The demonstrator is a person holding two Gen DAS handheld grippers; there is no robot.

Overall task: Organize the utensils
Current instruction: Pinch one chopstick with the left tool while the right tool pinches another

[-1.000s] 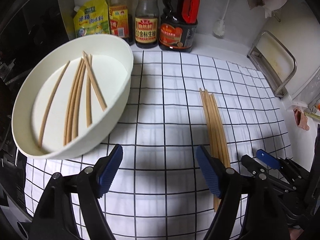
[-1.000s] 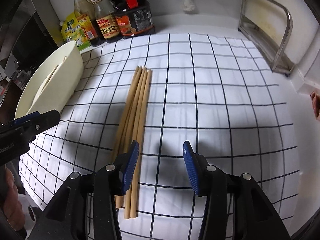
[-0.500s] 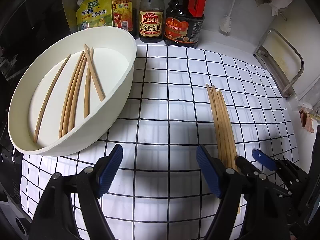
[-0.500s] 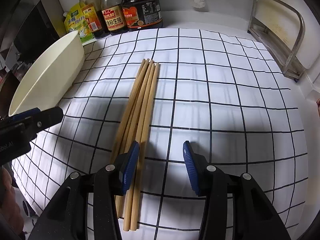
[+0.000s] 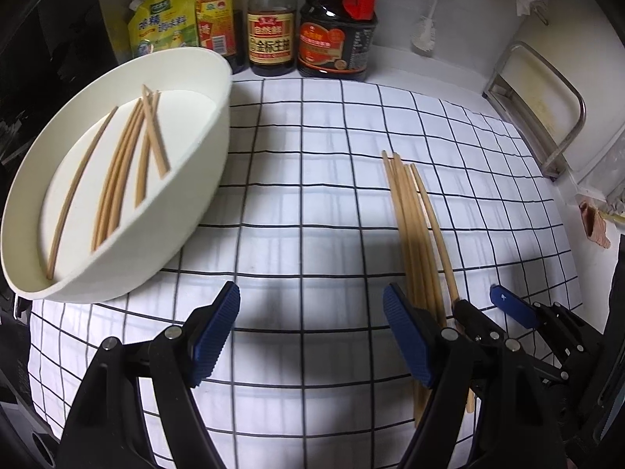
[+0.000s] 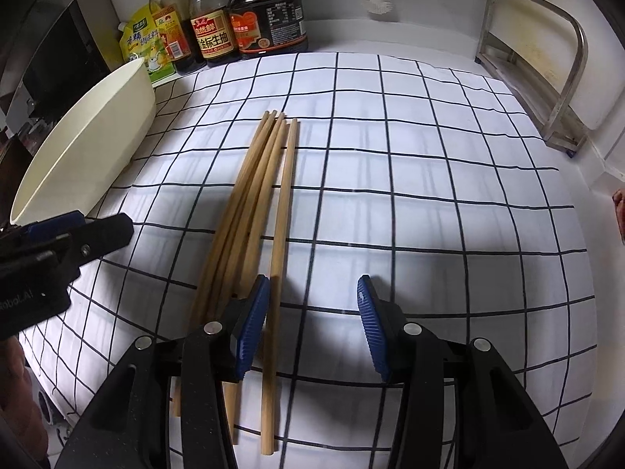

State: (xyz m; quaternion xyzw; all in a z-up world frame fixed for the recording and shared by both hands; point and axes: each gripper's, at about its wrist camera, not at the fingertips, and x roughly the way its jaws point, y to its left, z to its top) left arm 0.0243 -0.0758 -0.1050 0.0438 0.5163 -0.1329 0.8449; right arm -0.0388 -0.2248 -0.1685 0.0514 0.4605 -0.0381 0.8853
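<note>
Several wooden chopsticks [image 6: 250, 211] lie side by side on the checked cloth; they also show in the left wrist view [image 5: 414, 234]. One chopstick [image 6: 281, 226] has come a little apart on the right. My right gripper [image 6: 312, 324] is open, its left pad [image 6: 252, 328] over the near ends of the chopsticks. My left gripper [image 5: 312, 332] is open and empty above the cloth. A white oval basin [image 5: 187, 179] at left holds several more chopsticks [image 5: 125, 164].
Sauce bottles [image 5: 273, 27] and a yellow pouch [image 5: 164, 23] stand along the back wall. A metal rack [image 6: 547, 70] stands at the right. The checked cloth [image 6: 429, 195] covers the counter. The right gripper shows in the left wrist view [image 5: 484, 312].
Both grippers have moved forward and lower toward the cloth. The rightmost chopstick has shifted slightly away from the bundle. Both stay open.
</note>
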